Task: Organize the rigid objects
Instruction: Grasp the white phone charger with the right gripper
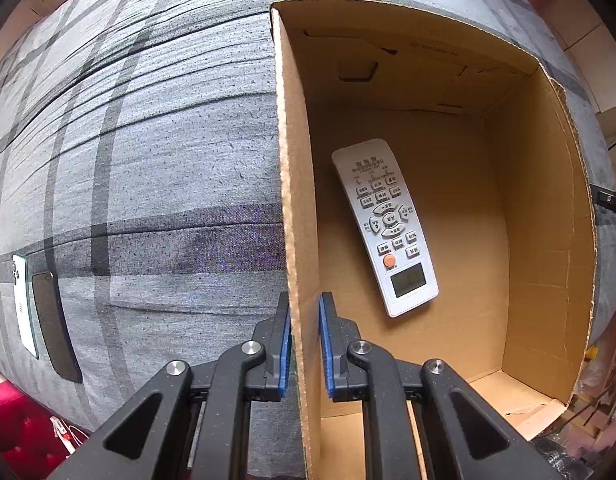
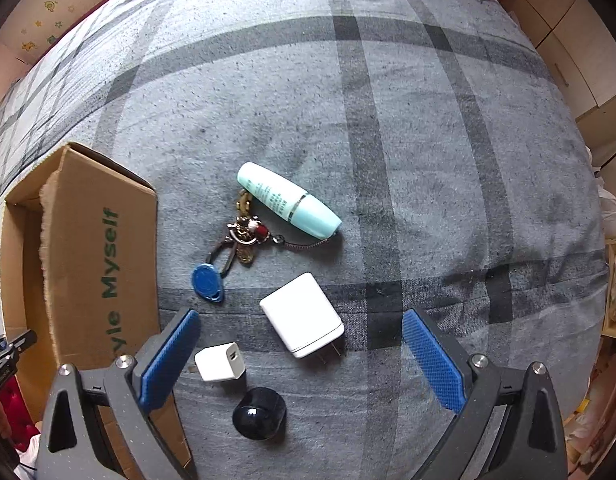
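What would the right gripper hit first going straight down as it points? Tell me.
Most likely the large white charger. The right gripper hangs open above it, with the charger roughly between the pads. The small charger and black cap lie nearer the left pad; depth is unclear.

Both views are bright with soft, even daylight, and no lamp is seen. Shadows are weak: the white charger (image 2: pixel 302 315) and the dark round object (image 2: pixel 260 413) throw only thin, pale shadows on the grey checked bedcover (image 2: pixel 427 160). Inside the cardboard box (image 1: pixel 547 240) the light is warmer and dimmer, and the near wall shades the floor beside the remote (image 1: pixel 385 228). The remote's small screen has a mild glare. The fisheye lens bends straight stripes strongly into curves, and dark corners frame each picture. The centre is sharp; the edges are soft and slightly blurred, with some colour noise on the cloth.
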Demonstrator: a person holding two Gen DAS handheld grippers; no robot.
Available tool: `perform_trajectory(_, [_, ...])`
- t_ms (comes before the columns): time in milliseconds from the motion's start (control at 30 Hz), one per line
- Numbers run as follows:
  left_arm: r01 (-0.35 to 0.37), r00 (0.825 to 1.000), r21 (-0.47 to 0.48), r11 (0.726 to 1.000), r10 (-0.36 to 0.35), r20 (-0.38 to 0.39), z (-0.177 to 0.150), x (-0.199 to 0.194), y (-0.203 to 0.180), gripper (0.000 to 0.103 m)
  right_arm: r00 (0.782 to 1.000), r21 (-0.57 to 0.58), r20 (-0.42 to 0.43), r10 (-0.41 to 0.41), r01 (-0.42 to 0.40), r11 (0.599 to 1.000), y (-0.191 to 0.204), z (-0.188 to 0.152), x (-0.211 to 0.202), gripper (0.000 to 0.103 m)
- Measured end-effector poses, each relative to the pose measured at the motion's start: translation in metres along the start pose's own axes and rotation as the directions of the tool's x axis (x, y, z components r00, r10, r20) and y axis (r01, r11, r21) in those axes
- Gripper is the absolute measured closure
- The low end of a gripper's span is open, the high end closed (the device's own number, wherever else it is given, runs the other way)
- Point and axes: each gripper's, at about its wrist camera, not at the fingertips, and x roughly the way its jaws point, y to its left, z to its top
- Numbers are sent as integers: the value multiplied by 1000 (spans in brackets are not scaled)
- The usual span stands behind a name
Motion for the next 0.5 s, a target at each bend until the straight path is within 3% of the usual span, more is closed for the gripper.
perform_trajectory(500, [-12, 1000, -5, 1000, 11, -8, 4, 0, -5, 90, 995, -30, -95, -29, 27, 999, 1, 1, 53, 3])
